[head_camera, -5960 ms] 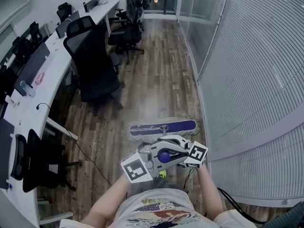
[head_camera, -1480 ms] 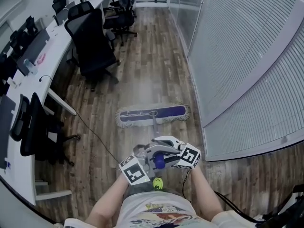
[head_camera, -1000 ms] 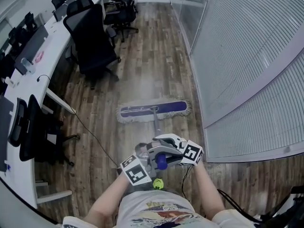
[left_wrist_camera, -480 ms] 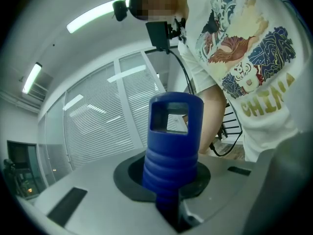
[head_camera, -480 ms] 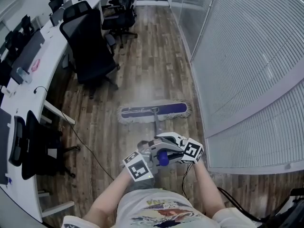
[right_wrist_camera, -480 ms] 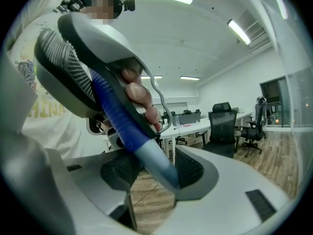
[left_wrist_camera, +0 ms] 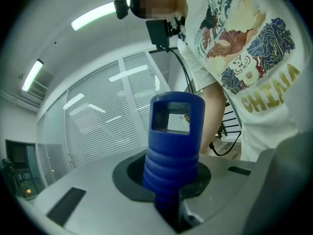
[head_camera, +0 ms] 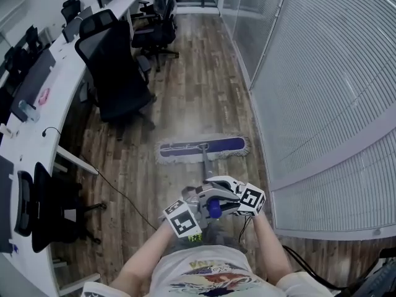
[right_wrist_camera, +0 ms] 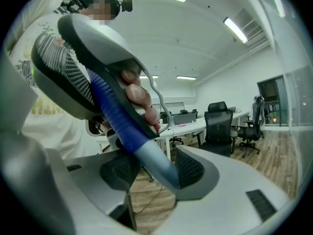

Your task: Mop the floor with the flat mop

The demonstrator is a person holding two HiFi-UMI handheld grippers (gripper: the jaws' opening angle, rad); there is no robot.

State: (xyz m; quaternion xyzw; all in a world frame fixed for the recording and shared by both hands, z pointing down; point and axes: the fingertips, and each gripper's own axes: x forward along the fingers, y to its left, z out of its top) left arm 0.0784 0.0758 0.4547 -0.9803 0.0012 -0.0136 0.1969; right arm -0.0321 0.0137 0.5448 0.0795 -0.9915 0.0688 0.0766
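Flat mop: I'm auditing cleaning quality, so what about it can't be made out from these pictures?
Mop head underside: head view, pressed to the floor.
Dirt or wetness there: head view, too small.
Mop head: outside both gripper views' frames.
Left gripper pads: left gripper view, covered by the blue handle end.

The head view looks from above the person, steeply down and forward along the brown wood-plank floor (head_camera: 204, 85), with the grey mop handle (head_camera: 205, 163) and its blue ribbed grip small at lower middle; the left gripper view sits right against that grip, facing across it to the white slatted blinds (left_wrist_camera: 98, 126) and the person's printed white shirt (left_wrist_camera: 244, 58); the right gripper view, equally close, faces the opposite way toward the black mesh office chairs (right_wrist_camera: 217, 126); all three views share the handle.
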